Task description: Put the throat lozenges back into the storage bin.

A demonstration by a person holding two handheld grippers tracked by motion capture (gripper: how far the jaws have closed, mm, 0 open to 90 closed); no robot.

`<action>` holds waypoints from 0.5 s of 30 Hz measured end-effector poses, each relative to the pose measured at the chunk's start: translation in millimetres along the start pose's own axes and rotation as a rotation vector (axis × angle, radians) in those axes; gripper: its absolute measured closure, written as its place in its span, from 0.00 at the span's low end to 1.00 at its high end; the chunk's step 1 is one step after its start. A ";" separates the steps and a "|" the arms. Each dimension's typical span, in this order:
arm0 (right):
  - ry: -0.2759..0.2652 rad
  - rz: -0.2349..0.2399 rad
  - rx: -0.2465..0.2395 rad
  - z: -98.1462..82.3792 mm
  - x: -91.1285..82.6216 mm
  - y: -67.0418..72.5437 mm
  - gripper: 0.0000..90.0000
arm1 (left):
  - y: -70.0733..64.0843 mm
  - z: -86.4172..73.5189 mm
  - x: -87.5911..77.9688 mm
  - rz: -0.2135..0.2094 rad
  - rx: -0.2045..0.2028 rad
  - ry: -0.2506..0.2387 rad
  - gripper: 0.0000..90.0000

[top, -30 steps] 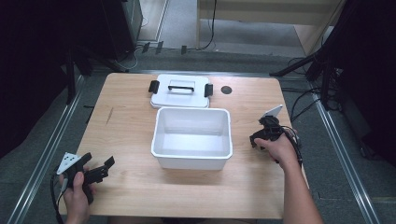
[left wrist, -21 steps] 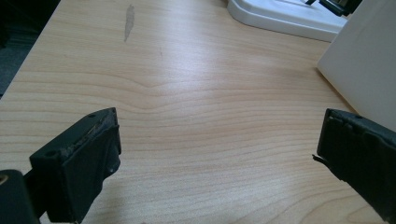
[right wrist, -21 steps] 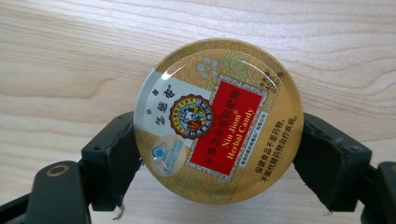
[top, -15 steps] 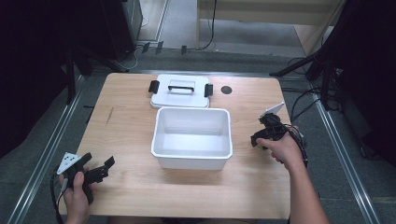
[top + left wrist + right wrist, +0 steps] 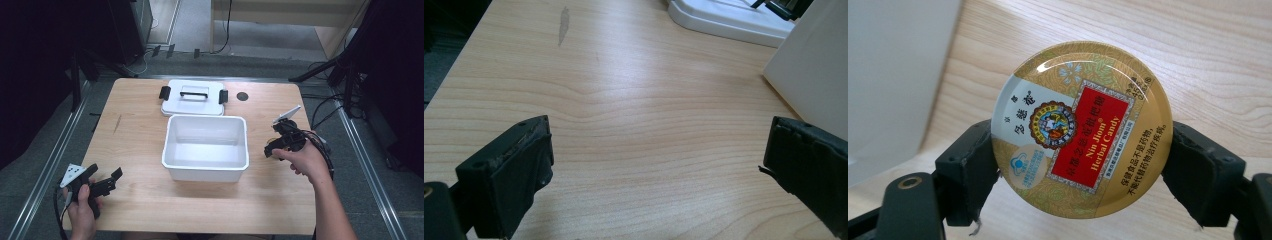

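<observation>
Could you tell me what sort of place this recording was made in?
Probably a lab or recording workspace: a bare wooden table on grey floor, dark stands and cables around it, with a white bin staged centrally.

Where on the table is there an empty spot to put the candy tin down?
Widest: bare wood left of the white bin, up to the left gripper. Another strip runs along the table's near edge. The bin itself looks empty. Tightest: the middle back, where the lid sits against the bin. The right gripper holds the tin.

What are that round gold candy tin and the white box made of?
The candy tin looks like printed metal with a glossy lacquer: light glints off its domed lid. The white box seems to be matte plastic, with smooth, thin, evenly coloured walls. Neither can be confirmed by sight alone.
</observation>
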State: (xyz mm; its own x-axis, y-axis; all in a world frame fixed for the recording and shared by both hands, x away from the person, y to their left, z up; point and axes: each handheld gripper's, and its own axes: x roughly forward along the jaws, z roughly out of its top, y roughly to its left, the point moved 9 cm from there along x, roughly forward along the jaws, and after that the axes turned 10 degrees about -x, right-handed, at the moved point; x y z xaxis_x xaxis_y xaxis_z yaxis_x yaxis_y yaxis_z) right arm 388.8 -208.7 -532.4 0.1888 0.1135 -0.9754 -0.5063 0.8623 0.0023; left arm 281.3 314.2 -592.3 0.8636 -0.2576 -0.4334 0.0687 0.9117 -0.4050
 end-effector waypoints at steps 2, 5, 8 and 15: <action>-0.004 0.000 -0.021 1.2 -8.7 5.3 0.23 | -0.4 -0.2 0.1 0.000 0.001 -0.001 0.00; -0.010 -0.004 -0.063 4.4 -22.9 13.1 0.23 | -0.3 -0.2 0.0 0.004 0.003 -0.001 0.00; -0.016 0.003 -0.080 6.4 -31.9 19.4 0.23 | -0.4 -0.5 -0.2 0.004 0.004 0.001 0.00; -0.026 0.001 -0.138 12.3 -53.1 33.7 0.23 | -0.5 -0.5 -0.2 0.000 0.002 0.001 0.00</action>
State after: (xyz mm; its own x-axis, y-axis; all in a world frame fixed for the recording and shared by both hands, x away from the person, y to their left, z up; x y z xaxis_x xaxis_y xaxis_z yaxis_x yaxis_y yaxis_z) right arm 372.1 -179.6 -477.8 0.2091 0.1285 -0.9694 -0.6170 0.7864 -0.0288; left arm 280.9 313.7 -592.4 0.8634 -0.2577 -0.4338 0.0697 0.9124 -0.4032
